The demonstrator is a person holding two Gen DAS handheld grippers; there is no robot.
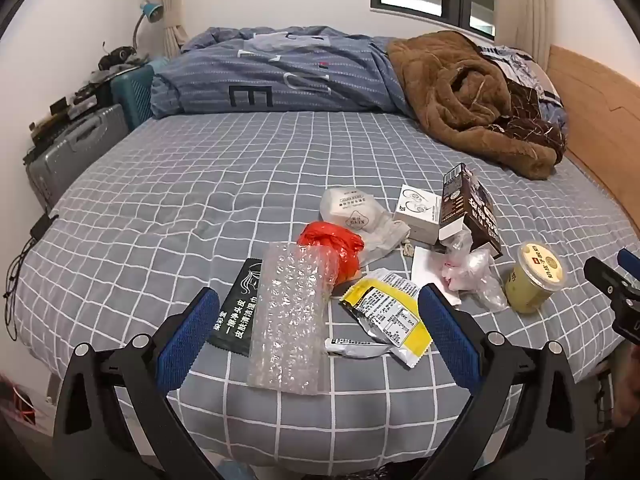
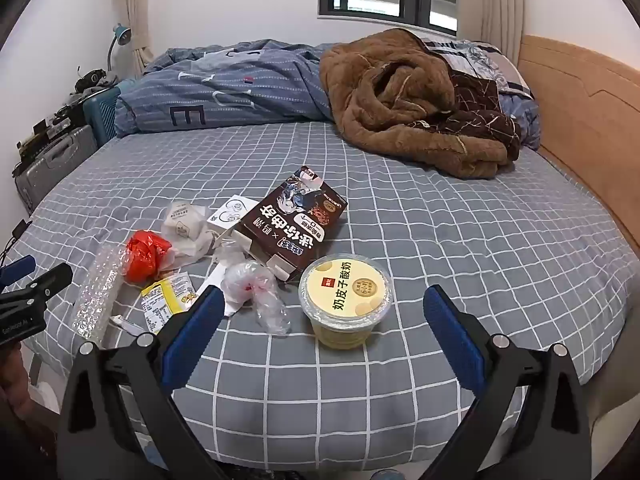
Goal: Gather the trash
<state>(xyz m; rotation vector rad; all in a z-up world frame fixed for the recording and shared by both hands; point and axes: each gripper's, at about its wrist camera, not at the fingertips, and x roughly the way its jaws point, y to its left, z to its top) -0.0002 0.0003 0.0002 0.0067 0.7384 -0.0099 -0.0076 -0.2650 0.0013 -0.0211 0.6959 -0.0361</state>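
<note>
Grey checked sheet covers the bed, with the trash gathered near its front edge. From the left lie a black wipe sachet, a bubble wrap sheet, a red plastic bag, a yellow snack wrapper, crumpled clear plastic, a brown carton and a yogurt cup. The left claw hovers released over the bubble wrap and wrapper; the right claw gapes around the yogurt cup, not touching it.

Cloth sheet matt; bubble wrap glossy plastic; fleece blanket fuzzy.
</note>
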